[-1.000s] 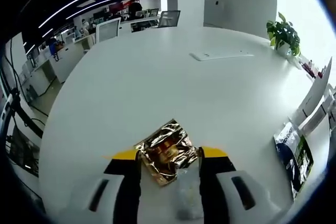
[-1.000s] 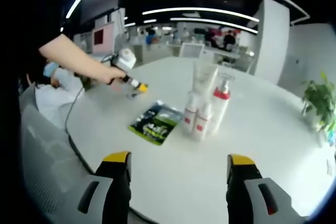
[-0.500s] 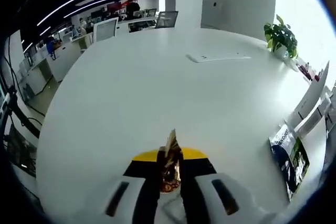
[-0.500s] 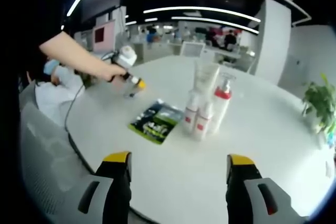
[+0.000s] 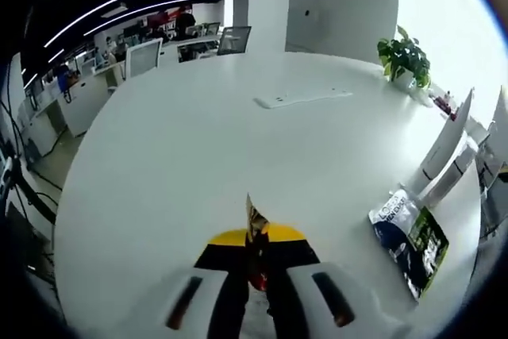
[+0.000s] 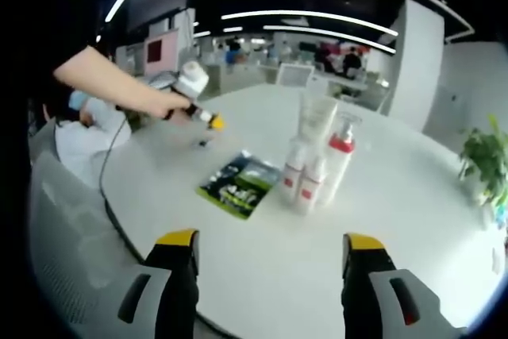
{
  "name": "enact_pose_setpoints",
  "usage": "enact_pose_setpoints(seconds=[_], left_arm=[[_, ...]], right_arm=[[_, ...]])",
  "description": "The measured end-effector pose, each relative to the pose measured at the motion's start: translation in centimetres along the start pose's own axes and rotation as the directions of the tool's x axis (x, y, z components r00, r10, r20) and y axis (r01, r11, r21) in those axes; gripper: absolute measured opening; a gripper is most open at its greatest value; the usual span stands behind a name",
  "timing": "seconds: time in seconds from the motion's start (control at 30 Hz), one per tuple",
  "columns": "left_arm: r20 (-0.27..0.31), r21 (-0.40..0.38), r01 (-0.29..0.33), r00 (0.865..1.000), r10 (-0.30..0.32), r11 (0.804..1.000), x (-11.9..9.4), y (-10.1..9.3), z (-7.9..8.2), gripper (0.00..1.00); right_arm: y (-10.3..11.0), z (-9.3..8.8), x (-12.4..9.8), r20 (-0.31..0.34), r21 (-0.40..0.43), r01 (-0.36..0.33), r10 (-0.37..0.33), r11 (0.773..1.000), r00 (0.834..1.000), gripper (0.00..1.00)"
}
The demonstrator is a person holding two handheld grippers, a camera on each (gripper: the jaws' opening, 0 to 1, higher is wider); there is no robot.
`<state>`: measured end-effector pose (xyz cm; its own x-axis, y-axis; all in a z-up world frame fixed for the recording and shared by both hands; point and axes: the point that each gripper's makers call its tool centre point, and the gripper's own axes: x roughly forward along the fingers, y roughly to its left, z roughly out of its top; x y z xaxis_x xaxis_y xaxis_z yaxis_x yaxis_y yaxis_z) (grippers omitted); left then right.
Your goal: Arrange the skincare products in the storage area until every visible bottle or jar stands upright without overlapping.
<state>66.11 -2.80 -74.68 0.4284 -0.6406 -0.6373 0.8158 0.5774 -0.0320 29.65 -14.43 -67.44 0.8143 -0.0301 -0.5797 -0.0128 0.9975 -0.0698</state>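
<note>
In the left gripper view, the left gripper (image 5: 255, 263) pinches a crinkly gold foil sachet (image 5: 255, 232) edge-on above the near white table (image 5: 198, 140); it looks light, limp and slippery, best held by its sealed edge. In the right gripper view, the right gripper (image 6: 270, 263) hangs with jaws wide apart and empty, while the upright white bottles with red labels (image 6: 311, 176) stand clustered farther off, just right of a flat dark-green pouch (image 6: 240, 184).

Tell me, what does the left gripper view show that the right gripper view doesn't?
The left gripper view shows its own jaws shut on a gold foil sachet seen edge-on, plus a flat white panel lying farther across the table. The right gripper view shows open jaws with nothing between them, a cluster of upright bottles including a red-collared pump bottle, and the person's hand holding the left gripper. Both show the white table, the dark green packet lying flat, and a potted plant.
</note>
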Motion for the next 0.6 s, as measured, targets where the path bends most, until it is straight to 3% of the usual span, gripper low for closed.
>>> enact_pose_setpoints(seconds=[0.1, 0.6], left_arm=[[0.006, 0.119, 0.006, 1.0, -0.007, 0.993, -1.0, -1.3, 0.5, 0.01], [0.048, 0.206, 0.063, 0.996, -0.074, 0.976, -5.8, -6.7, 1.1, 0.01]], right_arm=[[0.0, 0.0, 0.0, 0.002, -0.005, -0.001, 0.001, 1.0, 1.0, 0.75], [1.0, 0.3, 0.0, 0.012, -0.03, -0.045, 0.046, 0.999, 0.999, 0.69]])
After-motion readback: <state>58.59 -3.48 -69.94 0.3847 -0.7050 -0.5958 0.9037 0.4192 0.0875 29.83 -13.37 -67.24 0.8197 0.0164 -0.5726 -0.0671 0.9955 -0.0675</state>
